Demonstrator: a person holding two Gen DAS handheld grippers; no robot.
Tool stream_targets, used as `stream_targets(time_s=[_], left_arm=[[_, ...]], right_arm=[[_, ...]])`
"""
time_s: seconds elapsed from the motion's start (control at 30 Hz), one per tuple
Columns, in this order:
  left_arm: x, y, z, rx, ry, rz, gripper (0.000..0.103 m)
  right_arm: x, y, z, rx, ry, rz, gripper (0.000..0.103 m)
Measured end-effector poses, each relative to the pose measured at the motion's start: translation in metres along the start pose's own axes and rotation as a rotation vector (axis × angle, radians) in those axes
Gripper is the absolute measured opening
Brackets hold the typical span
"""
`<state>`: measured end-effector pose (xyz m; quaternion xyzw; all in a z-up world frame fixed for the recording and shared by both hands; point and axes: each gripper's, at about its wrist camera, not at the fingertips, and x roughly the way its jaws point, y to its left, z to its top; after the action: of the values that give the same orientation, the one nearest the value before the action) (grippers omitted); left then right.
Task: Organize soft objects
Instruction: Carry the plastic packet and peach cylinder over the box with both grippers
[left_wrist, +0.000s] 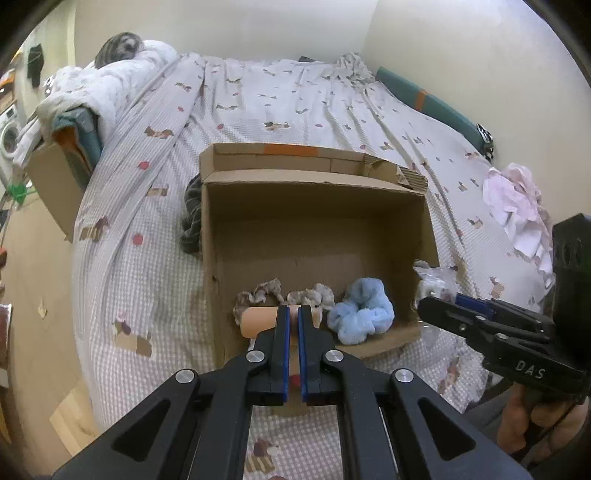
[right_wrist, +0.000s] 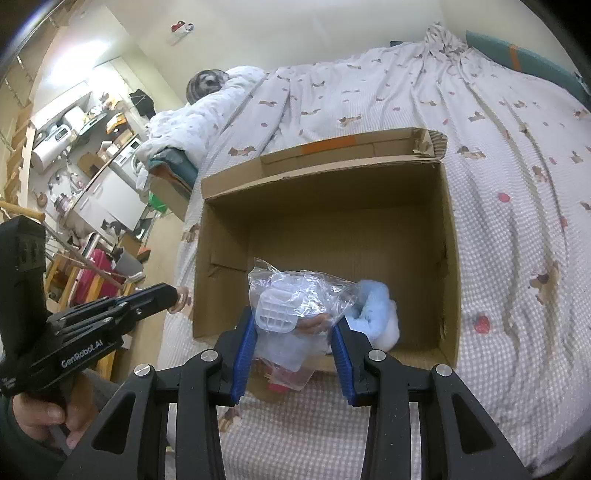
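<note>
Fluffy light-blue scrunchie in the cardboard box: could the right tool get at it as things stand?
Probably not: the right tool is closed on a clear plastic bag, which hangs before the fluffy light-blue scrunchie. The open-topped cardboard box itself blocks nothing.

Left gripper (right_wrist: 173, 295) body reads "GenRobot.AI" – right gripper (left_wrist: 436, 306) body "DAS"

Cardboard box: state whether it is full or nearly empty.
Nearly empty: the cardboard box shows mostly bare floor; only a blue fluffy item lies near its front.
</note>
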<state>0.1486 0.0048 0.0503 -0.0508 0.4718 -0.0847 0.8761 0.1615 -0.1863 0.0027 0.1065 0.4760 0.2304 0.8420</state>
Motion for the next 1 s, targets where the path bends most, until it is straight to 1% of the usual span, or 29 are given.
stream_targets(time_s=[0.27,0.37,0.43,0.57,0.67,0.83,1.0], left_arm=[[0.031,-0.005,0.006,0.049,0.000,0.017,0.004],[0.049,-0.003,0.002,0.031,0.031,0.003,0.004],[0.057,-0.005,0.000,0.038,0.033,0.008,0.004],[0.068,-0.005,-0.003,0.046,0.034,0.045,0.004],[0.070,-0.001,-0.005,0.025,0.036,0.036,0.004],[0.073,-0.002,-0.007,0.040,0.039,0.030,0.004],[0.077,-0.006,-0.008,0.050,0.050,0.020,0.004]], right_arm=[[0.026,-0.017,0.008,0.036,0.002,-0.018,0.041],[0.037,-0.027,0.005,0.076,0.025,-0.028,0.041],[0.046,-0.032,0.004,0.101,0.044,-0.032,0.041],[0.057,-0.031,0.002,0.086,0.067,-0.060,0.041],[0.064,-0.026,0.002,0.052,0.080,-0.073,0.041],[0.070,-0.023,0.003,0.018,0.096,-0.078,0.041],[0.073,-0.025,0.006,0.030,0.097,-0.079,0.041]])
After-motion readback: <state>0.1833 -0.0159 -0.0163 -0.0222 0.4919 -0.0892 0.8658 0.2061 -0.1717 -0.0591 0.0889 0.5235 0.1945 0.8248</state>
